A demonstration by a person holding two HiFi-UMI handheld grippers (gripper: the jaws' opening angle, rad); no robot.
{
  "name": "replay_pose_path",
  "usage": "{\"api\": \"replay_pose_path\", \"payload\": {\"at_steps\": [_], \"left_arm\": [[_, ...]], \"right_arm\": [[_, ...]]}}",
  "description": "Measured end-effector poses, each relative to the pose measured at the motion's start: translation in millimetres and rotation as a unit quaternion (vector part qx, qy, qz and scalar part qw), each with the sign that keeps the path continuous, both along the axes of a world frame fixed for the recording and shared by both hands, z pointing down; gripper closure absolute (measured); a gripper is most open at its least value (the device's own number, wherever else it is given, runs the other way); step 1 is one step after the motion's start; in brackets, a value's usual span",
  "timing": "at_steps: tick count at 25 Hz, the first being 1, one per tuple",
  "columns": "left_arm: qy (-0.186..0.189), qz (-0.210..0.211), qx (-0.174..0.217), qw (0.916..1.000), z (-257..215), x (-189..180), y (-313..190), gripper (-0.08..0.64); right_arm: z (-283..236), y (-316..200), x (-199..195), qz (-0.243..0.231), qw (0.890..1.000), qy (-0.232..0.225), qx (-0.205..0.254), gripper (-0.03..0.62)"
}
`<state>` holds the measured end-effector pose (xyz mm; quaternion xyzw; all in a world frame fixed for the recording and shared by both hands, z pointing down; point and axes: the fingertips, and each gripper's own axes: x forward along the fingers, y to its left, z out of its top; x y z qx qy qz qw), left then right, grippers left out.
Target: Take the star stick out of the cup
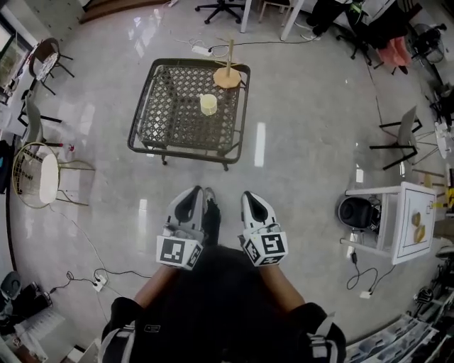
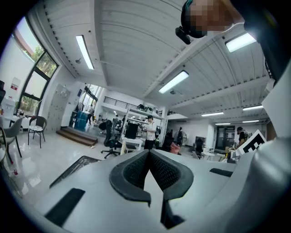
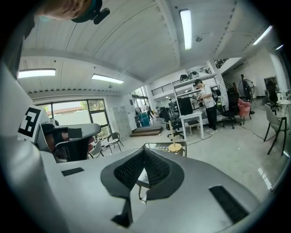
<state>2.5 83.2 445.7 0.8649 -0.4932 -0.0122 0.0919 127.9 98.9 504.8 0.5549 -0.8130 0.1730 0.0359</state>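
A pale yellow cup (image 1: pixel 208 104) stands on the low mesh-topped table (image 1: pixel 170 135) far ahead of me. I cannot make out a star stick in it from here. A wooden base with an upright peg (image 1: pixel 228 74) sits at the table's far right corner, and the wooden base (image 3: pixel 174 147) shows again in the right gripper view. My left gripper (image 1: pixel 190 199) and right gripper (image 1: pixel 253 203) are held close to my body, well short of the table. Both are shut with nothing between the jaws: left gripper (image 2: pixel 148 153), right gripper (image 3: pixel 144 153).
A white chair with a gold wire frame (image 1: pixel 44 177) stands at the left. A white cabinet (image 1: pixel 397 220) with a black round object (image 1: pixel 355 211) is at the right. Cables and a power strip (image 1: pixel 99 282) lie on the floor at lower left. Office chairs (image 1: pixel 221 8) are beyond the table.
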Motion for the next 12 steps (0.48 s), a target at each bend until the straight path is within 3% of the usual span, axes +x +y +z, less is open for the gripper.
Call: {"api": "replay_pose_path", "payload": {"at_steps": [12], "left_arm": [[0.022,-0.036,-0.001,0.9991,-9.1,-40.0,-151.8,0.545]], "right_arm": [[13.2,-170.9,-39.5,-0.047,0.997,0.054,-0.018,0.581]]}}
